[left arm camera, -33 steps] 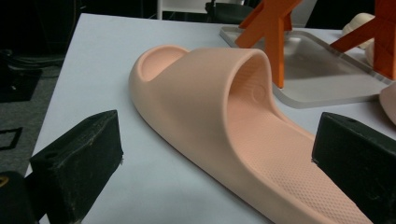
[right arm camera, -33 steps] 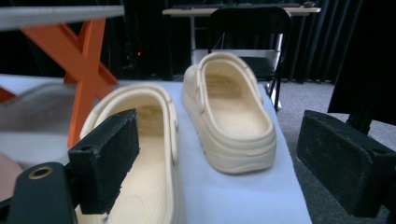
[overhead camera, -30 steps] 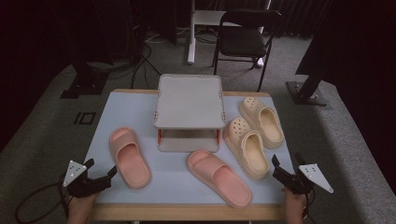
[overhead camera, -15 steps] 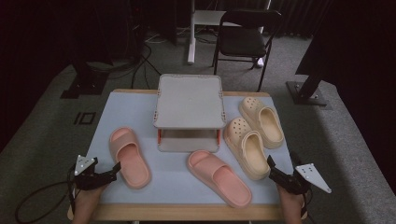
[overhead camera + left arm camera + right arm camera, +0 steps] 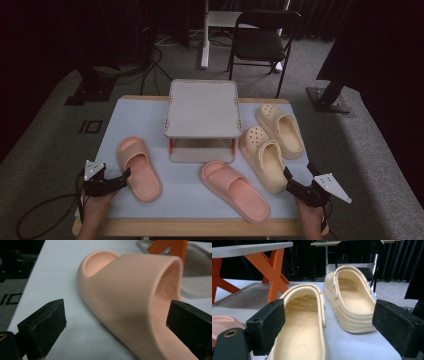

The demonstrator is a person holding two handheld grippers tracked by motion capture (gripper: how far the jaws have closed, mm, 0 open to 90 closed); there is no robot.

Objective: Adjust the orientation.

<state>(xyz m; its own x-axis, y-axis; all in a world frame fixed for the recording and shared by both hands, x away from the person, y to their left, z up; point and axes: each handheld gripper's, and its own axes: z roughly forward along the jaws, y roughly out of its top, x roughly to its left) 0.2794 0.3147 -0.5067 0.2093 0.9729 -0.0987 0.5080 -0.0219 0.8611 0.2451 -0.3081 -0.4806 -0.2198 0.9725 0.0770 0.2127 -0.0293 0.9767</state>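
A pink slide (image 5: 138, 167) lies at the table's left front, and a second pink slide (image 5: 234, 190) lies at the middle front. Two cream clogs lie side by side at the right, the near clog (image 5: 263, 157) and the far clog (image 5: 281, 130). My left gripper (image 5: 124, 176) is open at the left slide's toe end; in the left gripper view the slide (image 5: 132, 297) sits between its spread jaws (image 5: 116, 313). My right gripper (image 5: 298, 172) is open at the near clog's heel. Its jaws (image 5: 332, 322) frame the near clog (image 5: 304, 325), with the far clog (image 5: 352, 295) behind.
A grey two-tier rack (image 5: 202, 107) with orange legs (image 5: 274, 267) stands at the back middle of the pale table (image 5: 190, 207). A black folding chair (image 5: 262, 42) and stand bases sit on the floor beyond. Cables trail off the table's left front corner.
Both grippers have edged inward along the front edge: the left toward the left pink slide, the right toward the near cream clog. The shoes have not moved.
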